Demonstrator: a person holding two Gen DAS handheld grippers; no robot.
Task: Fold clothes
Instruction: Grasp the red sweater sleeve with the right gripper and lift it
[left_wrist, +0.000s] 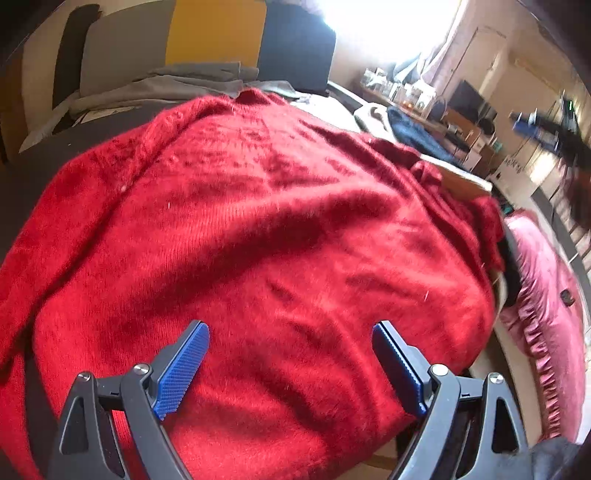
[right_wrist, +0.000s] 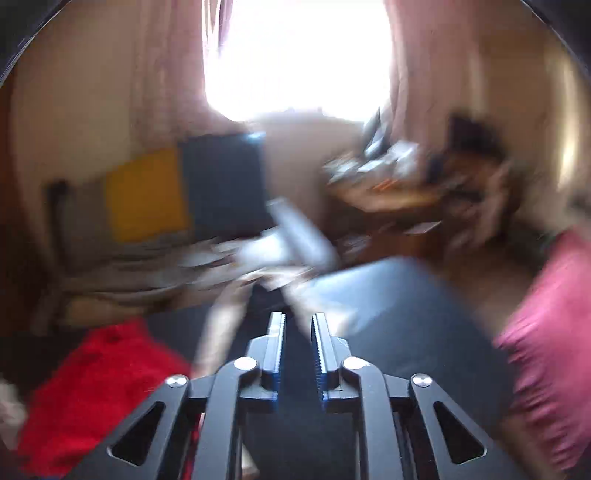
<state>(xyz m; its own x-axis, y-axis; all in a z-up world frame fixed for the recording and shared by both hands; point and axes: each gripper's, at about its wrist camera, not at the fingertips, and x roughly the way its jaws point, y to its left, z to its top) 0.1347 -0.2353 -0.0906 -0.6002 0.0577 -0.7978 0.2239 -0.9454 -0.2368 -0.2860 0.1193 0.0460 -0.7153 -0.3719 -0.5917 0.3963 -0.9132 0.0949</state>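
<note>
Red fuzzy sweater (left_wrist: 258, 236) fills nearly all of my left wrist view, spread out and rumpled over a dark surface (left_wrist: 33, 173), creases running across the knit; one edge drops off at the right beside a pink ruffled cloth (left_wrist: 543, 295). Behind the sweater, a heap of grey garments (left_wrist: 173, 85) lies against upright cushions, grey, yellow (left_wrist: 216, 31) and dark blue. Further right, a folded dark blue piece (left_wrist: 413, 131) sits near a cluttered desk under a bright window. My left claw (left_wrist: 291, 332) hangs just over the sweater's near portion, blue-padded fingers (left_wrist: 183, 365) spread wide apart with nothing between them; whether the tips touch the knit I cannot tell. Right wrist view is heavily smeared by motion blur. It shows the same sweater (right_wrist: 96, 387) low at the left, a dark panel ahead, pink cloth (right_wrist: 550, 332) at the right edge, and the yellow and blue cushions in the distance. My right claw (right_wrist: 298, 325) has its fingers (right_wrist: 277, 350) drawn nearly together, a narrow gap left between them, gripping nothing, off to the side of the sweater.
</note>
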